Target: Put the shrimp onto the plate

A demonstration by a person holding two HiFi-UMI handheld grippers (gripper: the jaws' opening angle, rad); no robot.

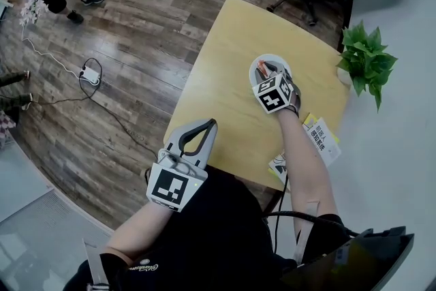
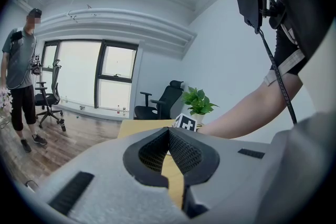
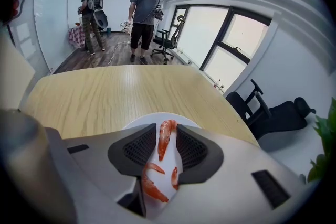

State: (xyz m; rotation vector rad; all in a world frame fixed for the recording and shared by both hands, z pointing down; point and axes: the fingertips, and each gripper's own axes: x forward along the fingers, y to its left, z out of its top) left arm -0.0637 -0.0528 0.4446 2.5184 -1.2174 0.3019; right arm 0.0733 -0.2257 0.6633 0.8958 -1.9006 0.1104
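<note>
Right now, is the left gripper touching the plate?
Apart. The head view shows bare table between the left gripper and the plate.

Head view steeply down over table (image 1: pixel 225 78), gripper views low across it

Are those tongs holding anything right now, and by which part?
Nothing is gripped. The right tongs stand open around a shrimp over the plate; the left tongs are shut, empty.

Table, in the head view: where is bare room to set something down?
The table is bare from the plate out to its left edge. Its right side is crowded: plate, shrimp, plant, leaflets.
</note>
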